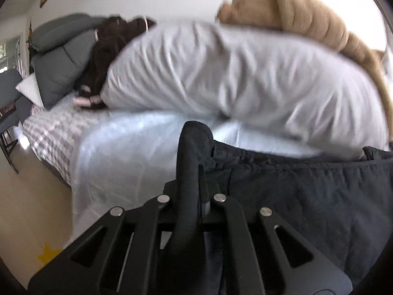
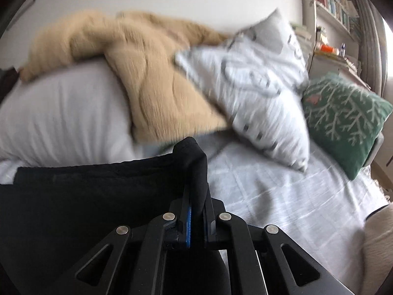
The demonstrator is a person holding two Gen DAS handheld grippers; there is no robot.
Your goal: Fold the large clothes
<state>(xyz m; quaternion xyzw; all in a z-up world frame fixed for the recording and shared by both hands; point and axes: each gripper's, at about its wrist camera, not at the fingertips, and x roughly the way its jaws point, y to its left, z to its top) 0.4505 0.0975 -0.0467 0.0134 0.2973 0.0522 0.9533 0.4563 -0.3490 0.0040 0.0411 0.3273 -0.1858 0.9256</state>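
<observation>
A black garment (image 1: pixel 307 196) hangs stretched between both grippers above the bed (image 2: pixel 282 196). The left gripper (image 1: pixel 196 147) and right gripper (image 2: pixel 194 167) each have their fingers pinching its top edge. Behind lie a white pillow (image 1: pixel 233 78) and a tan blanket (image 2: pixel 147 73).

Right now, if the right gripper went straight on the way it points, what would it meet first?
Probably the tan blanket heaped on the white pillow; depth is unclear. The right gripper is shut on the black garment.
</observation>
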